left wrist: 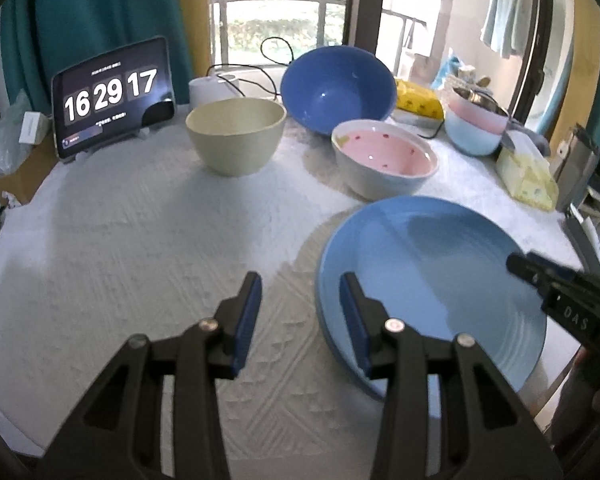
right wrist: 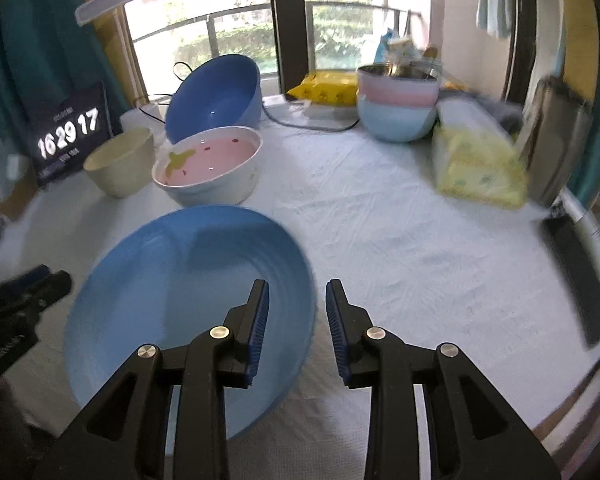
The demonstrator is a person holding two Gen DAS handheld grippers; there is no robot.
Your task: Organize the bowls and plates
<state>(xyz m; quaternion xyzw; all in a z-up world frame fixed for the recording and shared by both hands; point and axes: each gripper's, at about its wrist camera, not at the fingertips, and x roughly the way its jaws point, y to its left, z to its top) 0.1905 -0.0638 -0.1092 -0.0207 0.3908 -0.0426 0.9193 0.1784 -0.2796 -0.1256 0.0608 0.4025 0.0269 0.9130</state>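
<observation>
Hovering over a white textured tablecloth (left wrist: pixel 120 248), two black hand-held grippers flank a light blue plate (left wrist: pixel 432 284) that lies flat near the table's front edge. The left gripper (left wrist: pixel 300 320) stands partly open with nothing between its blue pads, one finger over the plate's left rim and the other over bare cloth. The right gripper (right wrist: pixel 297 320) is likewise partly open and empty, straddling the plate's right rim without pressing on it; seen from the left wrist camera, its black body carries the letters "DAS".

Behind the plate stand a pink-lined bowl (left wrist: pixel 386 162) with red specks and a cream bowl (left wrist: pixel 235 136), with a dark blue bowl (left wrist: pixel 338 88) tilted on its side just beyond them. A tablet (left wrist: pixel 114 94) propped at the back left reads "16 29 17"; its smaller text is too small to read. At the back right, a pink bowl is nested in a pale blue one (right wrist: pixel 396 102), next to a yellow patterned tissue pack (right wrist: pixel 480 168).
</observation>
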